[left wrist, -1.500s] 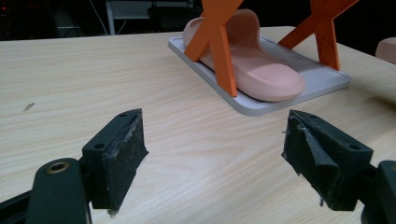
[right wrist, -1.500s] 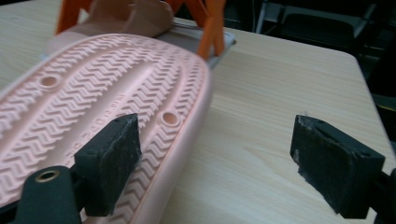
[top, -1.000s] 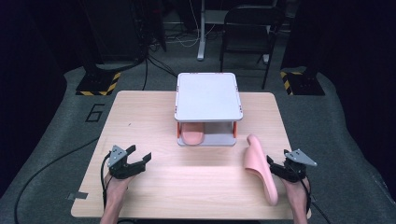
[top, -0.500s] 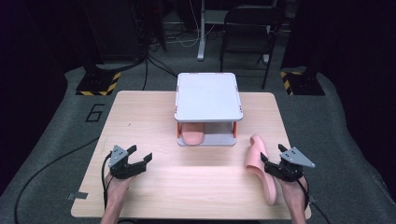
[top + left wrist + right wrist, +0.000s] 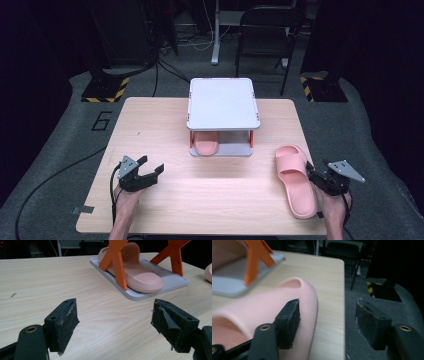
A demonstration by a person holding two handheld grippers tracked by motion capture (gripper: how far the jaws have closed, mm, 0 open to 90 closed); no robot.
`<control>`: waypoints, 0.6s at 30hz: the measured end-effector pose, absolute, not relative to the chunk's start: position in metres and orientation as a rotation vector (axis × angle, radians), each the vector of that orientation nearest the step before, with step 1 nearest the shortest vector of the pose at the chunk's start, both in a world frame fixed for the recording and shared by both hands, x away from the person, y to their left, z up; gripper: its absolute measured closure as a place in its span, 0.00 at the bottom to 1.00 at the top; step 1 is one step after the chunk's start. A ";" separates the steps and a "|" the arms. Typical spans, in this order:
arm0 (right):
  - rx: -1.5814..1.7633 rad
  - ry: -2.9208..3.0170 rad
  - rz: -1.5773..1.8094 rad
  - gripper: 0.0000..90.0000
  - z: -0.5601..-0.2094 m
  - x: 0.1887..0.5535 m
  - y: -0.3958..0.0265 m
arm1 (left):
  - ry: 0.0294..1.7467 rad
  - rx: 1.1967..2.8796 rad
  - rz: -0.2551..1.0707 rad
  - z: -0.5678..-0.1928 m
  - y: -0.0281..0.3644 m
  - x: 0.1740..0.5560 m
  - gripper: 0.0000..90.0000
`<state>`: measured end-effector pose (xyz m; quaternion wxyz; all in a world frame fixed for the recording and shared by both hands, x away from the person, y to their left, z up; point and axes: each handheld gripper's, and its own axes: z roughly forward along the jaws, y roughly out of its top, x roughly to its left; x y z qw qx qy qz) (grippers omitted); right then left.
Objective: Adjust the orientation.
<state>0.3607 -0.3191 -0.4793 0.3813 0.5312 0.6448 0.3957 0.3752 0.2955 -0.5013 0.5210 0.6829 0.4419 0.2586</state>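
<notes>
**A:** What are your tools doing?

**B:** My right gripper (image 5: 314,177) is at the outer side of the loose pink foam slipper (image 5: 295,182). That slipper lies sole-down near the right edge of the pale wooden table (image 5: 150,120), toward the front corner. The jaws have just been closing. One pad lies over the slipper's upper and the other hangs out past the table's edge, so only the slipper's outer side sits between them. They are partly open and not yet pressing on anything. My left gripper (image 5: 151,164) waits near the front left corner, jaws wide and holding nothing.

**A:** Which step is that?

**B:** I'd say I'm taking hold of the slipper to set it beside its mate. The matching pink slipper (image 5: 206,146) already lies on the lower tray of the white two-level rack with orange legs (image 5: 222,104), at the middle of the table.

**A:** What does the next move need?

**B:** I need to close on the slipper's side rim, lift it, and slide it in low under the top shelf, into the free right half.

**A:** Is anything in the way?

**B:** The orange legs and the shelf above leave little room. The table between here and the rack is bare. The black chair (image 5: 265,20) stands well behind.
</notes>
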 end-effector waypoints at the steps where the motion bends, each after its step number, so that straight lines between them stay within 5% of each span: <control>1: 1.360 1.650 0.989 0.43 -0.483 0.364 -0.321 | 1.059 1.637 0.620 -0.501 0.296 0.375 0.23; 10: 1.283 1.744 0.947 0.40 -0.502 0.386 -0.307 | 1.067 1.632 0.620 -0.502 0.299 0.375 0.23; 18: 1.234 1.712 1.188 0.31 -0.490 0.352 -0.313 | 1.066 1.629 0.617 -0.503 0.300 0.376 0.23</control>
